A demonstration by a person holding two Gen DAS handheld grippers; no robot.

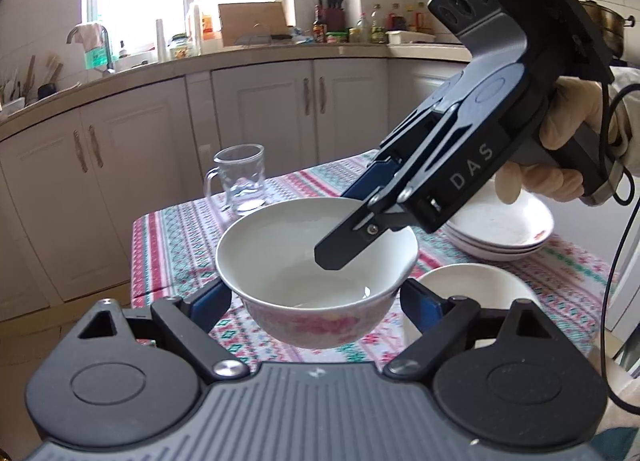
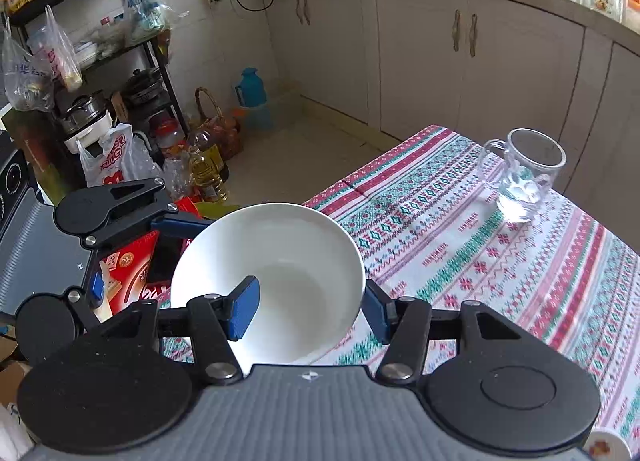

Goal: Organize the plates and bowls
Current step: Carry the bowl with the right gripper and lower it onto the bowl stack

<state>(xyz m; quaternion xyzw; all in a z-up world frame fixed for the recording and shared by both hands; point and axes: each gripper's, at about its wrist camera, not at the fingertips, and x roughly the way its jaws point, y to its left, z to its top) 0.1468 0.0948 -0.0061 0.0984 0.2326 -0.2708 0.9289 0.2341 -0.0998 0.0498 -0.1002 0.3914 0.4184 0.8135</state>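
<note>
Kitchen cabinets [image 1: 256, 101] with pale doors run along the far wall behind a table covered in a striped, patterned tablecloth [image 2: 460, 229]. Just ahead of the left gripper [image 1: 316, 301], a white bowl [image 1: 316, 261] with a pink floral outside is held clear of the cloth; the gripper's blue pads [image 1: 210, 301] sit against the bowl's lower sides, one on each flank, so the jaws stand fairly wide yet clamped on it. From above and to that gripper's right, the right gripper [image 1: 360, 217] reaches down over the bowl's far rim: its dark outer finger hangs inside the bowl while the blue-padded one lies outside the wall, pinching the rim. The right wrist view agrees, showing the same bowl [image 2: 268, 281] directly in front of the right gripper [image 2: 308, 313], one blue pad [image 2: 242, 311] inside the white interior and the other pressed to the outside at the right edge, with the left gripper [image 2: 132, 217] gripping the bowl from the far left side. A gloved hand [image 1: 560, 149] holds the right gripper's handle. Beyond the bowl, farther from both grippers, a clear glass mug [image 1: 240, 177] stands upright on the cloth. To the left gripper's right, a second white bowl [image 1: 476, 281] sits on the table just beside the held one, and behind it is a stack of shallow white plates [image 1: 508, 233].
</note>
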